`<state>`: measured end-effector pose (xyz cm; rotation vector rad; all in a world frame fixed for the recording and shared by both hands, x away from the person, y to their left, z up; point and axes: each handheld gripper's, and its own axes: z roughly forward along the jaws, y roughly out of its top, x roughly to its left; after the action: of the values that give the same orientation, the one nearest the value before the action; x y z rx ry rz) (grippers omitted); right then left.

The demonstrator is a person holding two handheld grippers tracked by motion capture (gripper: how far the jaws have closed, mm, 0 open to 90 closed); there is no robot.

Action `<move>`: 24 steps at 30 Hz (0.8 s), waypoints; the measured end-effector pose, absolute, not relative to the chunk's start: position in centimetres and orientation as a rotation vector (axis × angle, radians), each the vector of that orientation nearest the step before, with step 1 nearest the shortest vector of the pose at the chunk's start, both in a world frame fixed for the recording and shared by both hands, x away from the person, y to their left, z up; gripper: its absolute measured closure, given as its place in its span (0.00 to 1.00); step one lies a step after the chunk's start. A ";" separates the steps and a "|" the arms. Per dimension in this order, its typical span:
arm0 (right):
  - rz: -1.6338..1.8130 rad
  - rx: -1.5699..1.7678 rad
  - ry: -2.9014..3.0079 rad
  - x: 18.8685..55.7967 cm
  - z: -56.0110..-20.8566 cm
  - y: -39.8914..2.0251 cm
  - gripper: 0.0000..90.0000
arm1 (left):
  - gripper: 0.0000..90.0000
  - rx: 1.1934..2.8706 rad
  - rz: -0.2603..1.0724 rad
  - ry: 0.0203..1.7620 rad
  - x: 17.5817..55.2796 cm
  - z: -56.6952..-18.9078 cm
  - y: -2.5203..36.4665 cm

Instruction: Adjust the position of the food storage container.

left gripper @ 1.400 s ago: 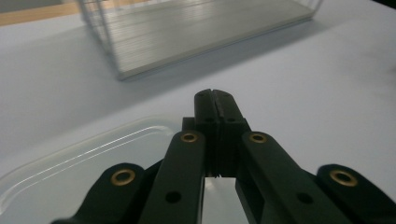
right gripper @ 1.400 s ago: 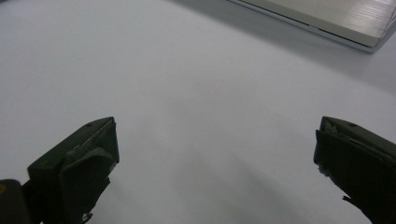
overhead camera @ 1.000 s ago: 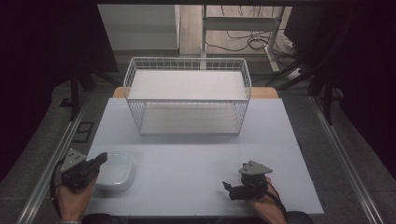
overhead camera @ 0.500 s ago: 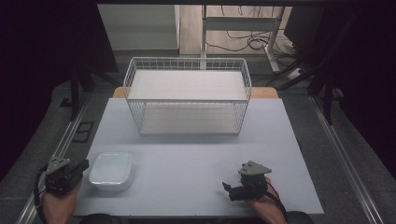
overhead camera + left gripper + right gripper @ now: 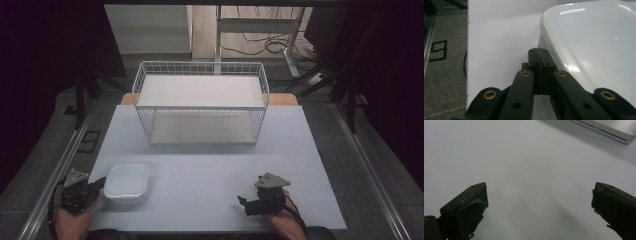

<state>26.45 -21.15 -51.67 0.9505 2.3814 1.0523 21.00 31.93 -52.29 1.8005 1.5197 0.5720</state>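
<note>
A big white desk (image 5: 210, 190) is being used, and a white wire basket (image 5: 200, 107) is standing at its far side, well apart from the hands. Near the front left corner, a white dish (image 5: 127, 182) with round corners is lying flat on the desk.

The dish is looking smooth and shiny, so it is probably slippery. It is also looking hard and stiff, and it could chip or break if it is dropped or bumped. It is likely not very heavy. The thin rim is judged to be the best place to be pinched, with one jaw over it and one under.

The left tool (image 5: 97, 186) is being kept pressed together with nothing between its jaws, just beside the dish's left edge. The right tool (image 5: 243, 204) is being held spread wide over bare desk.
</note>
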 end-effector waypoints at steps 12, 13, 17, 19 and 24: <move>1.045 0.942 2.380 26.5 -51.8 -21.2 0.00 | 1.00 1.861 0.509 1.415 22.1 -51.9 28.2; 1.047 0.942 2.381 26.5 -51.8 -21.2 0.00 | 1.00 1.868 0.503 1.405 22.3 -51.9 27.8; 1.048 0.943 2.379 26.6 -51.8 -21.2 0.00 | 1.00 1.901 0.483 1.361 22.8 -51.9 26.2; 1.045 0.939 2.379 26.6 -51.8 -21.2 0.00 | 1.00 1.914 0.481 1.339 23.2 -51.8 25.4; 1.035 0.920 2.380 26.6 -51.8 -21.3 0.00 | 1.00 1.936 0.458 1.293 23.7 -51.6 23.8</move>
<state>26.61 -21.29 -51.83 0.9196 2.3804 1.0348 23.75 23.78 -51.62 1.9361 1.2934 0.4582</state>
